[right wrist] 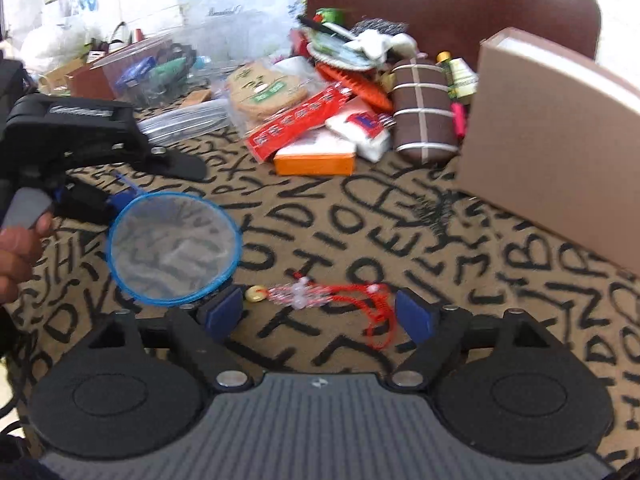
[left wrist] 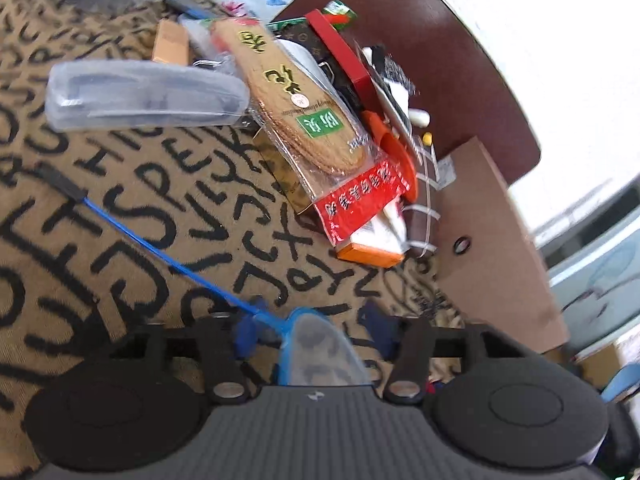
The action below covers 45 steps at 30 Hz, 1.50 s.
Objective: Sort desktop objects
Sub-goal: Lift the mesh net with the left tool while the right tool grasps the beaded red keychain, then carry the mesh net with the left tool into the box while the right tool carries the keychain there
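A small blue hand net [right wrist: 172, 244] hangs above the lettered tablecloth [right wrist: 400, 240] at the left of the right wrist view. My left gripper [right wrist: 94, 202] is shut on it where hoop and handle meet. In the left wrist view the hoop [left wrist: 320, 352] sits between the blue pads [left wrist: 246, 332] of that gripper [left wrist: 312, 330], and the thin blue handle [left wrist: 160, 256] runs away to the upper left. A red-string charm with pale beads [right wrist: 320, 294] lies on the cloth. My right gripper [right wrist: 318, 308] stands open around it, pads clear of it on both sides.
A heap at the back holds a clear plastic case [left wrist: 144, 96], packed insoles [left wrist: 304, 108], an orange box [right wrist: 316, 162] and a brown striped case [right wrist: 424, 116]. A cardboard box [right wrist: 552, 152] stands at the right, a brown chair back [right wrist: 440, 0] behind. A person's hand [right wrist: 16, 256] is at the left.
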Tool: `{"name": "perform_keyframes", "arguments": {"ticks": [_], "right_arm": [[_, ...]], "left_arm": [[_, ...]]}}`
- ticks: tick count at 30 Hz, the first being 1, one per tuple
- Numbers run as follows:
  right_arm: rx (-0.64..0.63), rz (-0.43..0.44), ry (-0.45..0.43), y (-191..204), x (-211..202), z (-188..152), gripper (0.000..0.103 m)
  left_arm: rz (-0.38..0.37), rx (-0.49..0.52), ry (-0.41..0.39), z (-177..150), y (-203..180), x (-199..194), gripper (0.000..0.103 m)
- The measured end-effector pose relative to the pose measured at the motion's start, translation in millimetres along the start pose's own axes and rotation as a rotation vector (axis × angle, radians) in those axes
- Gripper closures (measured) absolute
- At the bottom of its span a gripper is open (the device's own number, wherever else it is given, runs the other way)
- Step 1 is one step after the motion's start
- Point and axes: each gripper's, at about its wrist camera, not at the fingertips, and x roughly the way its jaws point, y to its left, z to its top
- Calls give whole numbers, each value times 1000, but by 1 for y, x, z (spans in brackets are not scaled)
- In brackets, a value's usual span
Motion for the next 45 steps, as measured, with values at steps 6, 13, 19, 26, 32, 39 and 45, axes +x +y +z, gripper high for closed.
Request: {"name": "perform_keyframes", "arguments": {"ticks": [6, 13, 19, 26, 32, 39, 45], "right_arm": [[12, 9, -17, 1, 0, 1, 51], [20, -29, -23, -2, 5, 1, 38], [14, -18, -49, -3, 5, 0, 61], [44, -10, -56, -5, -4, -2, 99], [63, -2, -111, -8, -25, 2, 99], [84, -9, -225, -18, -60, 16, 99], [90, -46, -311, -33, -85, 30, 99]], "left_arm": [[-33, 21, 61, -8, 4, 6, 102], [-46, -78, 56, -3, 13, 9, 89], [-19, -8, 46, -5, 0, 13, 101], [-47, 64, 72, -16, -13, 6, 103], [-99, 118, 59, -17, -30, -8, 103], [-171, 212, 15, -6, -68, -24, 103], [-249, 290, 6, 14, -112, -19, 103]]}}
